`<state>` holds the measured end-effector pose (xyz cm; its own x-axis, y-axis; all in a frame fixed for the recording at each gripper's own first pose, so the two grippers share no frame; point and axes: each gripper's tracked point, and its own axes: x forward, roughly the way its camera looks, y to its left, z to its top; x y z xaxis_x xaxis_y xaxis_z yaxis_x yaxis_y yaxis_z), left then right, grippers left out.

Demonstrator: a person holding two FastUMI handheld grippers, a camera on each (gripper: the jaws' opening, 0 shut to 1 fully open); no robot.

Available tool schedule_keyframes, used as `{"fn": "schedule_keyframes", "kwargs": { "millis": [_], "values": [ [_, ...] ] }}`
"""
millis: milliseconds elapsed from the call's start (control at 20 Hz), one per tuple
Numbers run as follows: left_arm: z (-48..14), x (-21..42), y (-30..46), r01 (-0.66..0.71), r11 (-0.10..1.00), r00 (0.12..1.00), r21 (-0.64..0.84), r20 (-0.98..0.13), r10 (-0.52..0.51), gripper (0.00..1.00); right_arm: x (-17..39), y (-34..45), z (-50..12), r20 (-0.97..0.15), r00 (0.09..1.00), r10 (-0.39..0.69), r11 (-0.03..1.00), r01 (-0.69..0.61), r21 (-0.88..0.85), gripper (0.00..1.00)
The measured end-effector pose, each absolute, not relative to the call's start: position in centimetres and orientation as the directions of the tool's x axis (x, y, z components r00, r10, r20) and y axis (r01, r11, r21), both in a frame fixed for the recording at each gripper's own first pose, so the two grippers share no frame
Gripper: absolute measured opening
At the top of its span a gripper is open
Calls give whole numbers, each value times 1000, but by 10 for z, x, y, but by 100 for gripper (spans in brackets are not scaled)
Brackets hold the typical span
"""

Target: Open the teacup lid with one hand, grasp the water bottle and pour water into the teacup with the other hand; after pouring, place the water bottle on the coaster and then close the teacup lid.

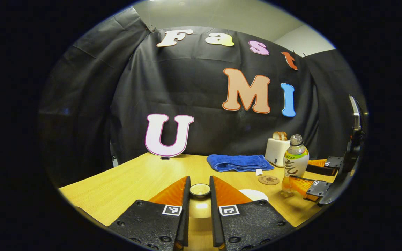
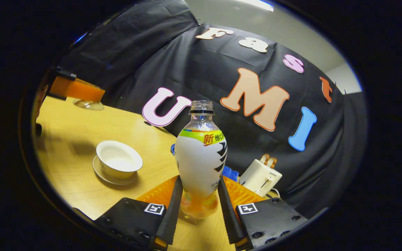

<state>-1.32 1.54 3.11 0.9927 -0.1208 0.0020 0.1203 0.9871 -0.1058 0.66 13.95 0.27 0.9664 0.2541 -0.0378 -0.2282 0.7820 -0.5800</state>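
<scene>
1. Left gripper view: the left gripper (image 1: 200, 195) is clenching the knob of the teacup lid (image 1: 200, 190) between its two fingers, holding the lid up off the wooden table (image 1: 124, 181), probably so the cup stays uncovered for pouring. Most of the lid is sitting hidden behind the fingers. Farther off to the right, the right gripper (image 1: 300, 177) is closing around the lower part of the water bottle (image 1: 294, 162). The round coaster (image 1: 268, 180) is lying just beside the bottle, waiting to receive it later. A folded blue towel (image 1: 239, 162) and a white toaster (image 1: 277, 150) are sitting behind. A pale rim (image 1: 255, 194) is peeking past the right finger; whether it is the cup or its saucer is hard to say

2. Right gripper view: the right gripper (image 2: 200, 200) is grasping the water bottle (image 2: 201, 160) low down, both fingers pressing its sides, the bottle standing upright with no cap, its base seemingly touching the table. The teacup (image 2: 119, 158) is sitting open on its saucer (image 2: 112, 176) to the left, near the bottle. At the far upper left, the left gripper (image 2: 79, 91) is holding the lid (image 2: 88, 104) high, well apart from the cup. Liquid level in the cup is too faint to judge
</scene>
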Motion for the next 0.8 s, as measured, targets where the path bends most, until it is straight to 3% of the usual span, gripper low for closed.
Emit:
{"fn": "schedule_keyframes", "kwargs": {
  "millis": [300,800],
  "values": [
    [29,-14,29,98,987,995,-126,4,-99,24,5,147,-5,-25,964,266,652,-199,-731,61],
    [32,-16,44,81,988,997,-132,8,-81,24,9,143,-11,-18,958,285,352,-123,-928,60]
  ]
}}
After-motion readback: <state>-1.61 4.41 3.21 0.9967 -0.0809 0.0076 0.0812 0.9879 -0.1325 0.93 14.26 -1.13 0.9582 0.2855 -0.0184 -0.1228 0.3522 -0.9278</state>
